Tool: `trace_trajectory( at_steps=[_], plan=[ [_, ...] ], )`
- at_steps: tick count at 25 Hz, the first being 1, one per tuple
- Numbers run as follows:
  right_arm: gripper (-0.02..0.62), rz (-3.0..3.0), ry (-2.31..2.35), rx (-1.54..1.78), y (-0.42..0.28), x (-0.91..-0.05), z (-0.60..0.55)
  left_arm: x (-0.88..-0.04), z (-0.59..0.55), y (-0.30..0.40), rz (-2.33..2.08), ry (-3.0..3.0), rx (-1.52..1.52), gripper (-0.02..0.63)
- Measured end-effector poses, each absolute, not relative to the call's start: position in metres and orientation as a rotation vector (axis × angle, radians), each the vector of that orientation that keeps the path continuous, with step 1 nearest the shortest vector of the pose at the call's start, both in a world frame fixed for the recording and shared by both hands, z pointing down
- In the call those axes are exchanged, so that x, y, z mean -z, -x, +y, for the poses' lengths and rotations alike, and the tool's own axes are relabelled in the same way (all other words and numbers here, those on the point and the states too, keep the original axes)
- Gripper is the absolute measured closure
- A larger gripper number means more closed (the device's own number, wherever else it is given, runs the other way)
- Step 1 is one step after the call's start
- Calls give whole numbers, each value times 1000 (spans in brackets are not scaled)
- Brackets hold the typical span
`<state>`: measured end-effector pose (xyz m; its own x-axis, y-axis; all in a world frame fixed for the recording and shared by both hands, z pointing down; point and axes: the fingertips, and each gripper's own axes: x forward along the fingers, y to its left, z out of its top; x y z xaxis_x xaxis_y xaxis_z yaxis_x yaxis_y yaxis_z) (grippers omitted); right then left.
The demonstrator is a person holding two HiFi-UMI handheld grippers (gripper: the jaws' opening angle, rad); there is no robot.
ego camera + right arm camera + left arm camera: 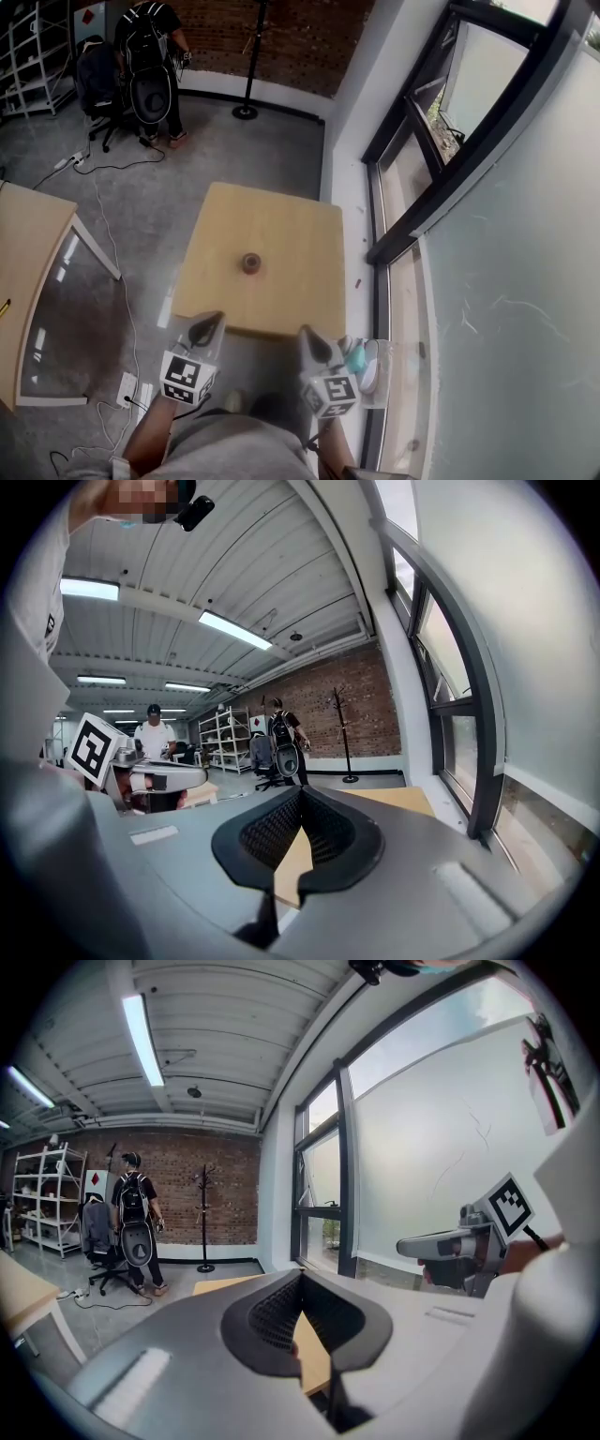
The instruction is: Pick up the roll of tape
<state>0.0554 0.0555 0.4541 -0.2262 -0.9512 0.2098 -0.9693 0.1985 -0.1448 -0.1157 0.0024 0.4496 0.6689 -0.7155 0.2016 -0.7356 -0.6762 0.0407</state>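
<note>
Near the middle of the wooden counter (286, 220), the roll of tape (250, 262) lies flat by itself, well apart from both of your grippers. Your left gripper (208, 324) and right gripper (312, 339) hang side by side at the counter's near edge, each pointing across it with its jaws pressed together on nothing. Beyond the counter, a person (150, 47) stands beside an office chair (97, 80).

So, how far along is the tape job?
Nothing is done yet: the roll of tape lies untouched on the wooden table. The left hand-held gripper and the right hand-held gripper hover shut and empty at its near edge. Reaching, opening, grasping and lifting remain.
</note>
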Motion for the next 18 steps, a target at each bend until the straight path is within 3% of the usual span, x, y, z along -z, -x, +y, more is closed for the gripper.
trace_trajectory(
  at_steps=[18],
  plan=[
    [581, -2425, -1788, -420, -59, -477, -14, -471, -53, 95, -1213, -2716, -263, 607]
  ],
)
